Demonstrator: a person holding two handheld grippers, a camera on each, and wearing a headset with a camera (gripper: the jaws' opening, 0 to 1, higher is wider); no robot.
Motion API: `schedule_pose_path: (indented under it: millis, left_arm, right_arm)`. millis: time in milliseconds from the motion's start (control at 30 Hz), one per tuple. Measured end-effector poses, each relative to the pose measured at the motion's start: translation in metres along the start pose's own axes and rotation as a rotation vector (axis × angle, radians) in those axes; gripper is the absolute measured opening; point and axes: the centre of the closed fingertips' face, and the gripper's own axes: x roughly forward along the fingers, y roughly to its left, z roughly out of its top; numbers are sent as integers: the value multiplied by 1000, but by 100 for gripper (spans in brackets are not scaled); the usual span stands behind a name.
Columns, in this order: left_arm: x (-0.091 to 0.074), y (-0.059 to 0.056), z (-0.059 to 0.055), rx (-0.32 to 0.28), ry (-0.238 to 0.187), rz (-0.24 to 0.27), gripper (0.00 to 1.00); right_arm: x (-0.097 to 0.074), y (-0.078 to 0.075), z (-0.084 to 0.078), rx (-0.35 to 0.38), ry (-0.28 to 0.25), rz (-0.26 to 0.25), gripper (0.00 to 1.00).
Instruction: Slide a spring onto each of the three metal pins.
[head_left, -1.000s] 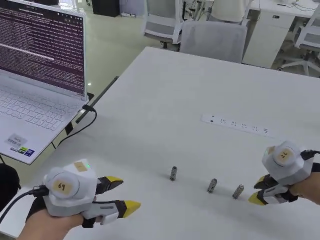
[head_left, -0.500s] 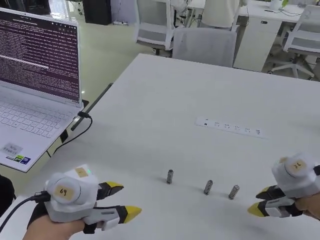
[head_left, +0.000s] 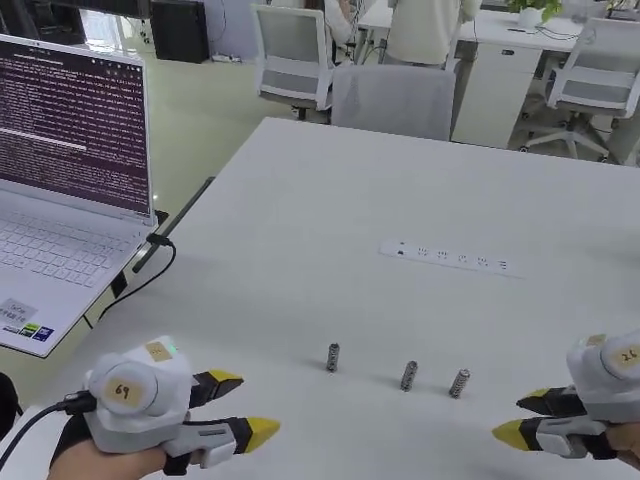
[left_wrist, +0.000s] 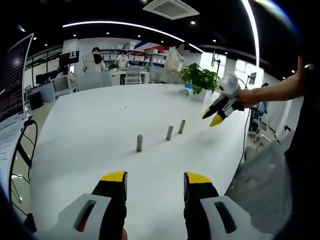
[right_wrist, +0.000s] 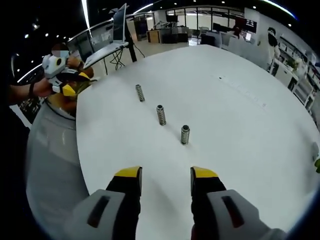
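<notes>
With my left gripper (head_left: 243, 405) and right gripper (head_left: 522, 416) parted and empty, I'd pinch these light, squashy springs (head_left: 409, 375) gently mid-coil.

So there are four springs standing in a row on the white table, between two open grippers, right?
Not four: the head view shows three springs in that row, on the white table, between the open left gripper and right gripper.

A white table (head_left: 330, 200) spreads ahead of the left gripper (head_left: 245, 404) and right gripper (head_left: 518, 417), a power strip (head_left: 450, 258) well beyond them. An open laptop (head_left: 60, 190) sits left of the left gripper; a grey chair (head_left: 392, 100) stands past the far edge on pale green floor (head_left: 210, 110).
</notes>
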Motion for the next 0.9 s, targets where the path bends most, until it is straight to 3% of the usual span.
schedule_pose_path:
  millis: [333,600,900]
  left_arm:
    - [-2,-1,0,-4,-3,-6,40]
    - [-5,0,3,-9,-15,-4,42]
    - [-9,1,9,-19,-35,7,44]
  right_arm:
    - [-10,16,-9,46,-60,1,44]
    - [-23,26,-5,96,-159,-13,50]
    - [-35,36,0,130,-221,-27,56]
